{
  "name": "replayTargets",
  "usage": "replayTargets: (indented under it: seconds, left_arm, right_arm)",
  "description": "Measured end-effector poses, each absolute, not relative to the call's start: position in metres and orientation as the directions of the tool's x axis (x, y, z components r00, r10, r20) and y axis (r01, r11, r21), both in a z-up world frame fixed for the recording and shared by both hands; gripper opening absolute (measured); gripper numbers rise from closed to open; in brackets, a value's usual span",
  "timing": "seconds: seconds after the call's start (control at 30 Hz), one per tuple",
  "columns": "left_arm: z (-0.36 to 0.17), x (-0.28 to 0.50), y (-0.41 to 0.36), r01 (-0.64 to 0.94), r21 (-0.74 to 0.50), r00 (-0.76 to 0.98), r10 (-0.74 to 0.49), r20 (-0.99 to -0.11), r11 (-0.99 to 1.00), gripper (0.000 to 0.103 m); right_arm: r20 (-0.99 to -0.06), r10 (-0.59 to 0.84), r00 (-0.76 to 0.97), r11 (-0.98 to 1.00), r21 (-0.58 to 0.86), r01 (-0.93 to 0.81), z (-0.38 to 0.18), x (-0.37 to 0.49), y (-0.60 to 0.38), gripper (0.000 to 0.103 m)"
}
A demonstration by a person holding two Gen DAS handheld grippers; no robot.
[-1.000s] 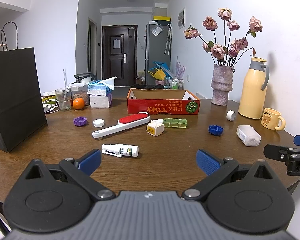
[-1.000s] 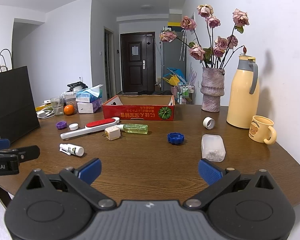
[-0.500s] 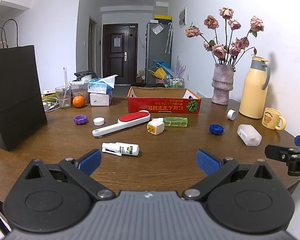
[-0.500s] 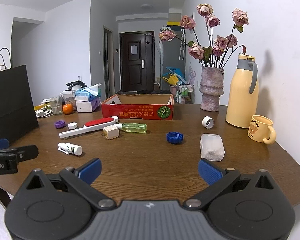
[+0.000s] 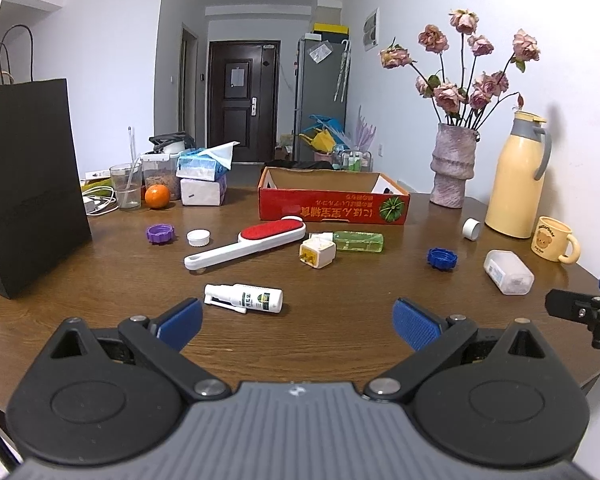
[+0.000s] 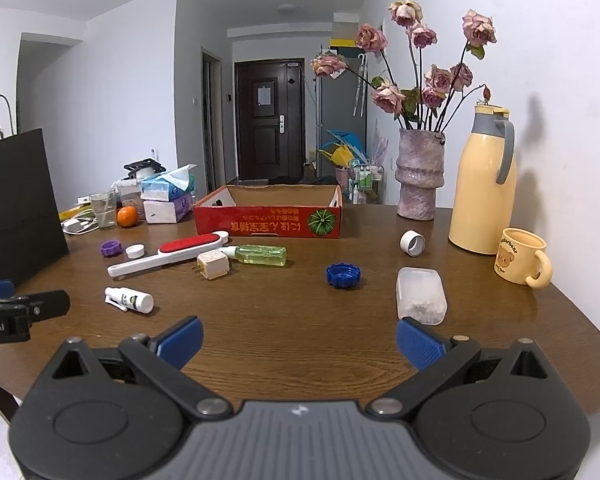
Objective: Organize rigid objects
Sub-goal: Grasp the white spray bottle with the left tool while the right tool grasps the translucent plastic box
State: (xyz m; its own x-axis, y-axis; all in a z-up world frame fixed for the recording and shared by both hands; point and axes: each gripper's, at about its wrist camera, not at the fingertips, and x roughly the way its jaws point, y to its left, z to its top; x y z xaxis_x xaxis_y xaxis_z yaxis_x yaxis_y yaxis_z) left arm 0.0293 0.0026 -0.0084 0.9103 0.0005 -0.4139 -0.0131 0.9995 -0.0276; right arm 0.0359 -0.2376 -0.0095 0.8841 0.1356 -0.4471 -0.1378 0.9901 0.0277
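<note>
Left wrist view shows the left gripper (image 5: 297, 317) spread wide and empty just short of the white spray bottle (image 5: 247, 298), lying nearer than the red box (image 5: 334, 208); light, stiff, probably slick, best pinched across its labelled middle.

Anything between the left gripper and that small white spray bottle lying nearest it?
Nothing visible. The small white spray bottle lies on bare wooden table just ahead of the open left gripper; the white-handled red lint brush sits beyond it.
</note>
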Motion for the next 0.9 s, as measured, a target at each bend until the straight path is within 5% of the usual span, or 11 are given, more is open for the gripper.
replayTargets:
  seconds: [0.9]
  left_arm:
    - [-0.043,0.117,0.036,-0.029,-0.029,0.867,0.011,-0.498,0.999,0.103]
  right_arm:
    - [-0.513,0.052,0.857,0.999,0.016,-0.051,-0.034,0.123,-0.258,0.103]
